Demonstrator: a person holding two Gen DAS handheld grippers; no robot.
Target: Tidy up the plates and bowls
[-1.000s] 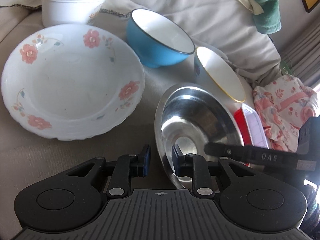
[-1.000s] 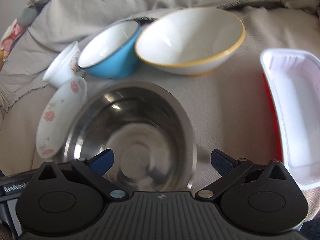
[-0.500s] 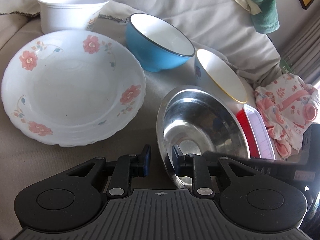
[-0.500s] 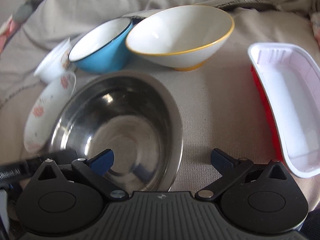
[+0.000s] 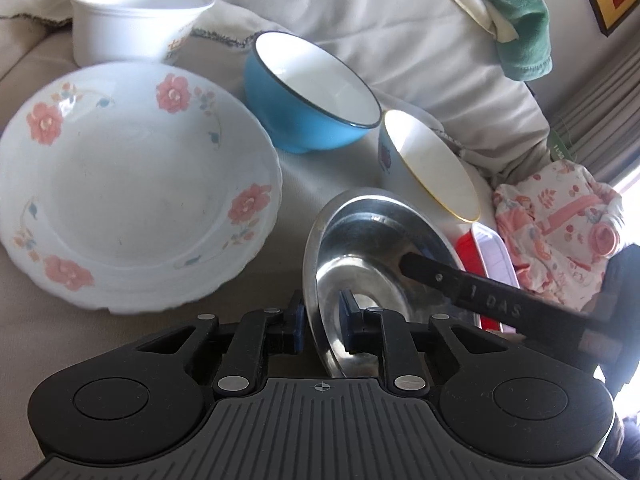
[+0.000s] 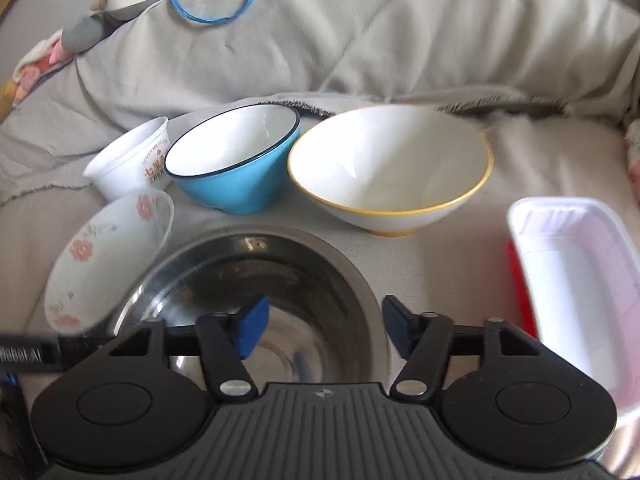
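A beige cloth-covered couch seat (image 6: pixel 432 264) carries the dishes. Just ahead of the right hand-held gripper (image 6: pixel 324 320) lies a steel bowl (image 6: pixel 280 280); beyond it stand a blue bowl (image 6: pixel 236 168), a yellow-rimmed bowl (image 6: pixel 392 168) and a white cup (image 6: pixel 128 160); left lies a floral plate (image 6: pixel 104 256), right a white tray (image 6: pixel 576 280).

A green towel (image 5: pixel 520 20) drapes the cushion (image 5: pixel 400 32), beside perhaps floral clothing (image 5: pixel 556 224).
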